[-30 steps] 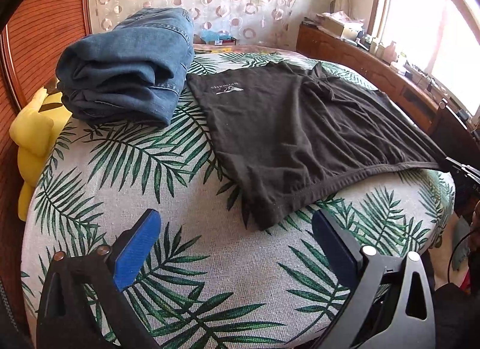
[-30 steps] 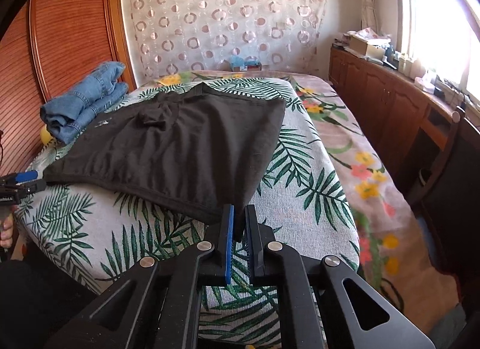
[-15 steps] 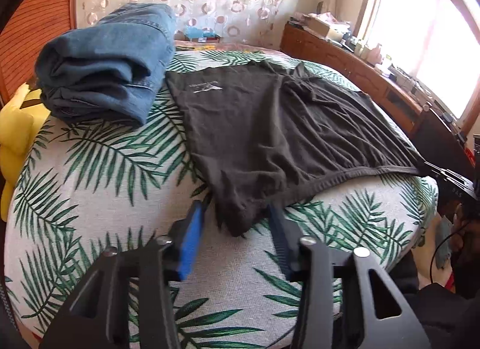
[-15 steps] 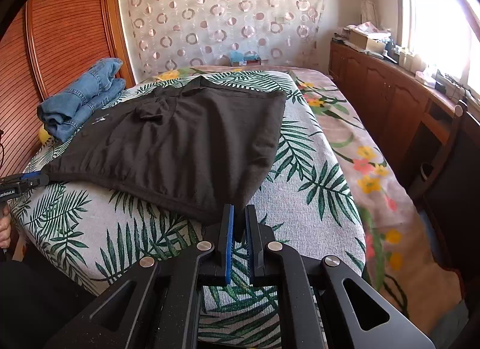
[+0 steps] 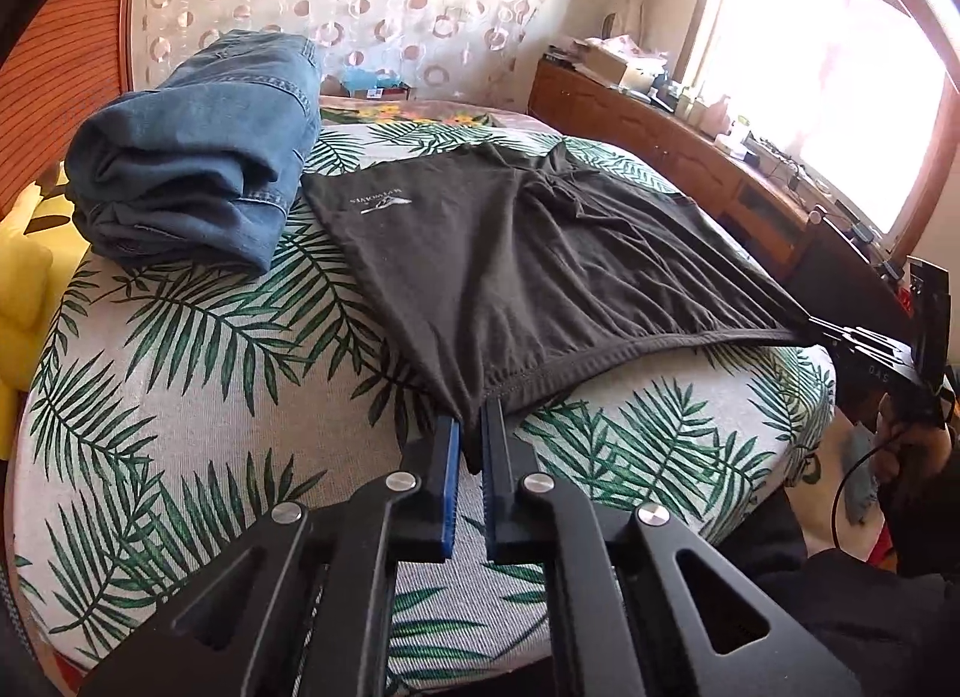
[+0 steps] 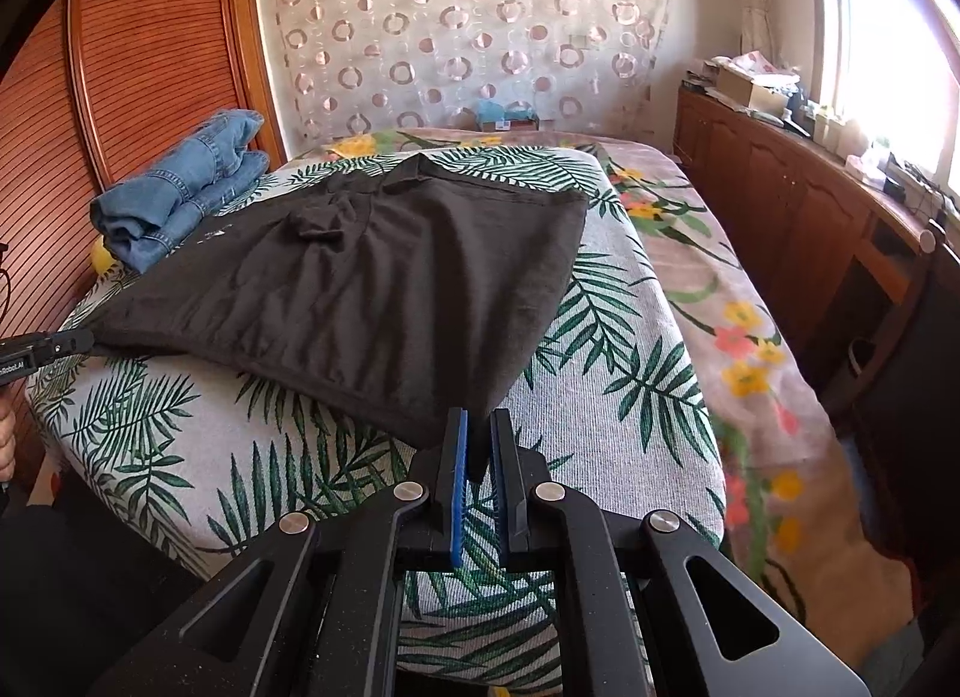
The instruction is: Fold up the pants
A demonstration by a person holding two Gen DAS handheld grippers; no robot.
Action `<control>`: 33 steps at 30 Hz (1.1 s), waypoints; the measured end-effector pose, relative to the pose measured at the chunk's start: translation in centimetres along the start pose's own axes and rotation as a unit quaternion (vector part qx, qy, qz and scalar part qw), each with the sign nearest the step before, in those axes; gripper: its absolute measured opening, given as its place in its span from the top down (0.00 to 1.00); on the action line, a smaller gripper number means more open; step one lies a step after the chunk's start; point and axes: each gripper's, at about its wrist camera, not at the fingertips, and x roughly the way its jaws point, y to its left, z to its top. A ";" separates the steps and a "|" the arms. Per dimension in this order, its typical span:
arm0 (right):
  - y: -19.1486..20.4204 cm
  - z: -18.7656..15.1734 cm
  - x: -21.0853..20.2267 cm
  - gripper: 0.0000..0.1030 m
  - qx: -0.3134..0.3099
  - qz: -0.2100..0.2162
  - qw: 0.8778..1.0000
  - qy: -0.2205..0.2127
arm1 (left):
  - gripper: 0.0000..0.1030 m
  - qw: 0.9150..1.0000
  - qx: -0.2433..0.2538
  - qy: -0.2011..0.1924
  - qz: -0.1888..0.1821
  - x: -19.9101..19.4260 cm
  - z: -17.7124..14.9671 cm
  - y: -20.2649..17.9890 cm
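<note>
- The black shorts (image 5: 540, 265) lie spread flat on the palm-leaf bedspread (image 5: 180, 397) at the near end of the bed, waistband toward the person, legs pointing to the curtained wall.
- The left tongs (image 5: 474, 427) pinch the near left waistband corner; the blue pads are pressed together with the dark hem caught between them.
- The right tongs (image 6: 477, 439) grip the opposite waistband corner in the same way, jaws all but closed on the cloth.
- With both corners held, the waistband runs taut from one pair of tongs to the other, which I judge prepares a lift and a fold away from the person.
- A second ago the left tongs stood wide open, short of the hem, with nothing between the jaws; they have just been closing and now bite the corner. The right tongs were already clamped on their corner.
- Folded blue jeans (image 5: 198, 151) sit on the bed just left of the shorts, close to but not overlapping them, apparently done with.
- A wooden sideboard (image 6: 810, 205) runs under the window on the right.
</note>
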 end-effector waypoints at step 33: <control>-5.3 7.9 8.0 0.67 0.021 -0.014 1.000 -0.006 | 0.94 1.000 0.005 0.022 0.018 0.8 -1.1 0.2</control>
